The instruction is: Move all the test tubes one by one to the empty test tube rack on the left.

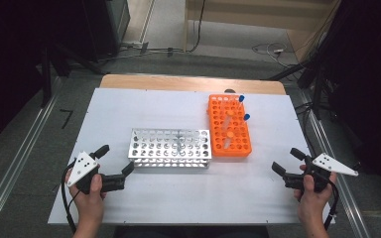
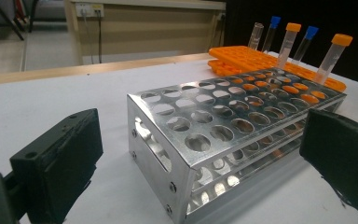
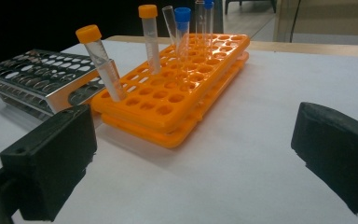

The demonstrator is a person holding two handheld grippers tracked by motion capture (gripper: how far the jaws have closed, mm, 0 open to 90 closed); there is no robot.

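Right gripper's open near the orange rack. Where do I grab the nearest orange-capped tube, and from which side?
Grip the orange-capped tube on its clear body just under the cap, above the orange rack. It leans in its hole, so tilt the right gripper to match. Probably come from the near, open side: the other tubes stand farther back.

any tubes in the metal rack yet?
No: in the left gripper view the metal rack has bare holes, and the capped tubes stand in the orange rack.

No readable text, labels, brands or numbers on any object or surface.
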